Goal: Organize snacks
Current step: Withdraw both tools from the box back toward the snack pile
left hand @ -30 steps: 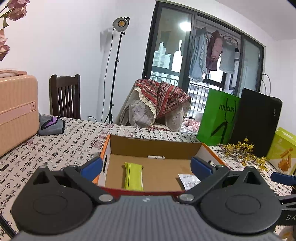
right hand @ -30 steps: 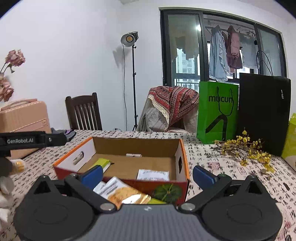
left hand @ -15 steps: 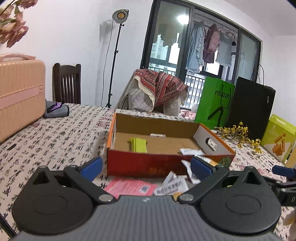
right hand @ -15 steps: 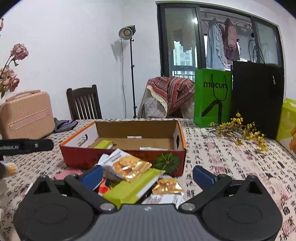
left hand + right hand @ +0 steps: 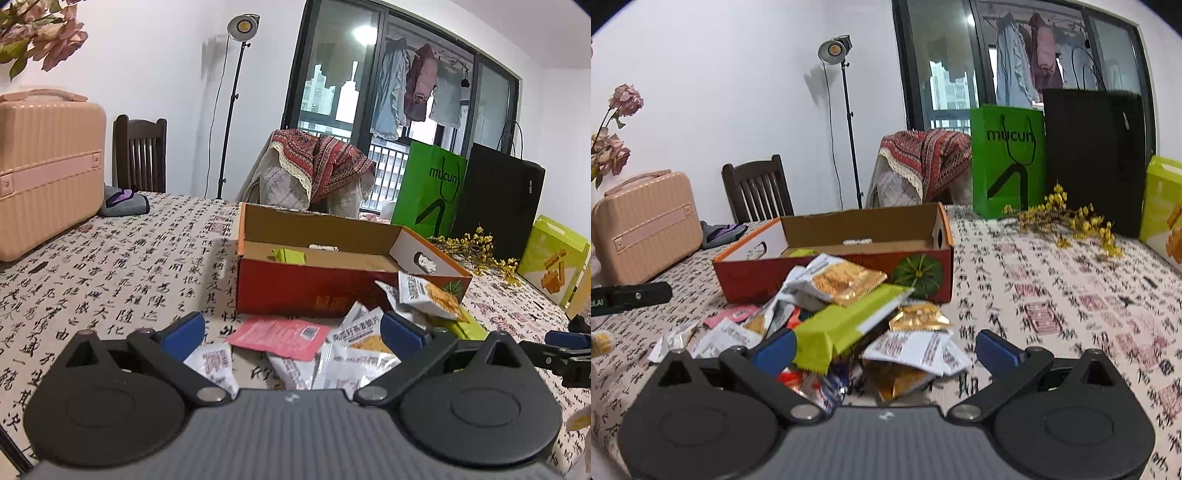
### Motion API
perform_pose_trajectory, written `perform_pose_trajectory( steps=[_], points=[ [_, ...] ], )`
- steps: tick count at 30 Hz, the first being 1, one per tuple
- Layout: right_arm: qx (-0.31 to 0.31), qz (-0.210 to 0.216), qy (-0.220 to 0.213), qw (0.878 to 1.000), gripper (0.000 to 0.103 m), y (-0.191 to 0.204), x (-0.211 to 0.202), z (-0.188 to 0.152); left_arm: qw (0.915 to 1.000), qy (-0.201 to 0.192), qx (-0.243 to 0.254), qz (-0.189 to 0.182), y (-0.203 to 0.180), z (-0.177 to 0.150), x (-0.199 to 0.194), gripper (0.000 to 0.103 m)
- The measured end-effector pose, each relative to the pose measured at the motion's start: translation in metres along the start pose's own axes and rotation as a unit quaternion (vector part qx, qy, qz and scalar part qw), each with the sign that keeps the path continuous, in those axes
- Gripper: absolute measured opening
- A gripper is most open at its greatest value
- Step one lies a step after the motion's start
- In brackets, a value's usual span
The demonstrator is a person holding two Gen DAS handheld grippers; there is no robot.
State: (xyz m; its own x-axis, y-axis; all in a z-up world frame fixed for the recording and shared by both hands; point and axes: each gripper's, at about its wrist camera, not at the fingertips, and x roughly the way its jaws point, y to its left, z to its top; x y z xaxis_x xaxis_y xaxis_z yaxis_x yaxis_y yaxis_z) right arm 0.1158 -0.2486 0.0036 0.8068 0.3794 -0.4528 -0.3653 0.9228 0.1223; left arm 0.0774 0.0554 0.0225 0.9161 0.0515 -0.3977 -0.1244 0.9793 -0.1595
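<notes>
Both tongs, left (image 5: pixel 291 326) and right (image 5: pixel 884 345), hang spread and empty over a heap of snacks (image 5: pixel 842 314) on the bench (image 5: pixel 1052 295), just before the nearly empty box (image 5: pixel 831 254), probably ready to pick one

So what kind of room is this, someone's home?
Probably a home living or dining room: laundry hangs at the balcony window, a wooden chair stands by the cloth-covered table, and a pink suitcase sits on it.

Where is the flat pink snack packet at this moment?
In the left wrist view, the flat pink snack packet lies on the patterned tablecloth, just in front of the red cardboard box, left of the white snack packets.
</notes>
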Motion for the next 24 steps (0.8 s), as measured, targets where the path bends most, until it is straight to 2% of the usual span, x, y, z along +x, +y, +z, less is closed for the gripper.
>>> perform_pose_trajectory(
  steps=[12, 24],
  points=[
    [0.004, -0.015, 0.011, 1.000, 0.103, -0.007, 0.000, -0.013, 0.9999, 0.011, -0.009, 0.008, 0.013, -0.009, -0.002, 0.103],
    [0.000, -0.045, 0.029, 0.999, 0.102, -0.013, 0.028, -0.005, 0.9996, 0.017, -0.021, 0.010, 0.024, -0.012, 0.003, 0.103]
  ],
)
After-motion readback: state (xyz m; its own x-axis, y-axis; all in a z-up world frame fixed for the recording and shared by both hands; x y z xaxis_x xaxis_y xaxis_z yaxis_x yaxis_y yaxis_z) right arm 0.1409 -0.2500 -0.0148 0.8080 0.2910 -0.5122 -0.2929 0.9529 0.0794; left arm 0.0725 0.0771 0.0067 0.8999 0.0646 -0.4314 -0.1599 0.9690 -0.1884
